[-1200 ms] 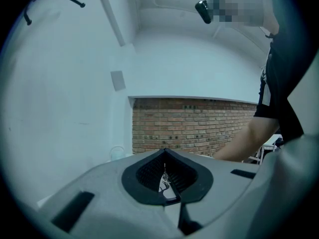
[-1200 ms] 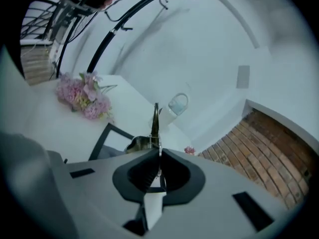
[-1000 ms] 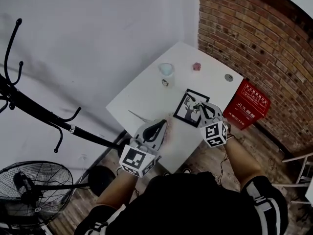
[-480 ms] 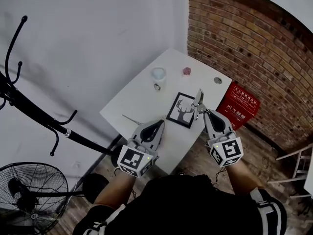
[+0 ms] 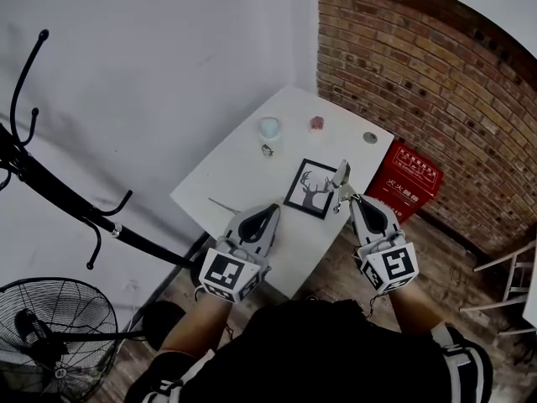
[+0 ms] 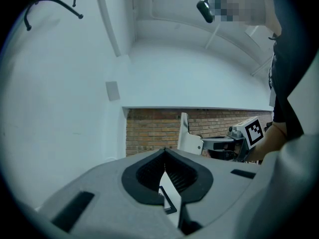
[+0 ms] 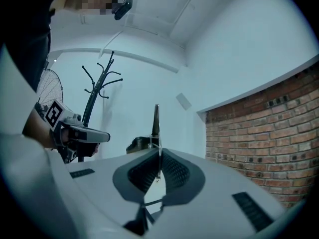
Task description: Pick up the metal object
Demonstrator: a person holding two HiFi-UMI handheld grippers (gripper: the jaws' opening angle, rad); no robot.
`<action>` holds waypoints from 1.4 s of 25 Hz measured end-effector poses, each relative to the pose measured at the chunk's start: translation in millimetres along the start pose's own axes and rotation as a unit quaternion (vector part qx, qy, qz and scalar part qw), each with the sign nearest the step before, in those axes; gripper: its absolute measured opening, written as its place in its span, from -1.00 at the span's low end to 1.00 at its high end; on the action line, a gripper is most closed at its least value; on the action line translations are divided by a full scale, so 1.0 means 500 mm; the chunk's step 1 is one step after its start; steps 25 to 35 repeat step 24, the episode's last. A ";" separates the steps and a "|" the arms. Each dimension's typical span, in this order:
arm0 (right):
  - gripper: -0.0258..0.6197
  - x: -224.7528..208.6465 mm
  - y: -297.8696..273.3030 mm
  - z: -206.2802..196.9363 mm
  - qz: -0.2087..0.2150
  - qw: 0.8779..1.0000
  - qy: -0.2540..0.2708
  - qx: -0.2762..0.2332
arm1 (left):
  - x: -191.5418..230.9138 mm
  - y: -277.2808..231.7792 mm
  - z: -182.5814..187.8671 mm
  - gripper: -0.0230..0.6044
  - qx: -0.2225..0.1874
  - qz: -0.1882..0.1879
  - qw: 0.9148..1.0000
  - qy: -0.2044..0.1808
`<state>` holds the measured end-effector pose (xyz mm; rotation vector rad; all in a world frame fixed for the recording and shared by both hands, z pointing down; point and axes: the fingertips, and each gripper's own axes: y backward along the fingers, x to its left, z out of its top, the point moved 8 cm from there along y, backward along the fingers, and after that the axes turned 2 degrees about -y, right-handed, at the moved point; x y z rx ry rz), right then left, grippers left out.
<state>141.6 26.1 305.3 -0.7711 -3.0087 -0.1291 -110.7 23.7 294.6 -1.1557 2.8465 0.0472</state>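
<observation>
Although clamped at its base by the right hand-held gripper [image 5: 347,198], the thin metal object [image 5: 341,175] is judged stiff, light, slippery.

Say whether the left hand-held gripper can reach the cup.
Probably yes: nothing tall stands on the table between the left hand-held gripper and the cup, though its shut jaws must open first.

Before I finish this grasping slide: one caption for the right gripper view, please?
Right gripper shut on the metal object, which juts past its jaws; coat rack and brick wall behind.
</observation>
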 end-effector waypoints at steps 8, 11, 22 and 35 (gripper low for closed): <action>-0.90 0.001 0.002 0.003 0.006 1.000 0.004 -0.002 | -0.004 -0.004 0.004 -0.90 0.001 -0.001 1.000 -0.004; -0.90 0.001 0.002 0.004 0.009 1.000 0.005 -0.002 | -0.006 -0.006 0.007 -0.90 0.002 -0.002 1.000 -0.005; -0.91 0.002 0.001 0.007 0.016 1.000 0.001 -0.006 | -0.006 -0.006 0.005 -0.90 0.008 0.002 1.000 -0.006; -0.91 0.002 0.000 0.006 0.016 1.000 0.001 -0.007 | -0.004 -0.005 0.005 -0.90 0.007 0.003 1.000 -0.006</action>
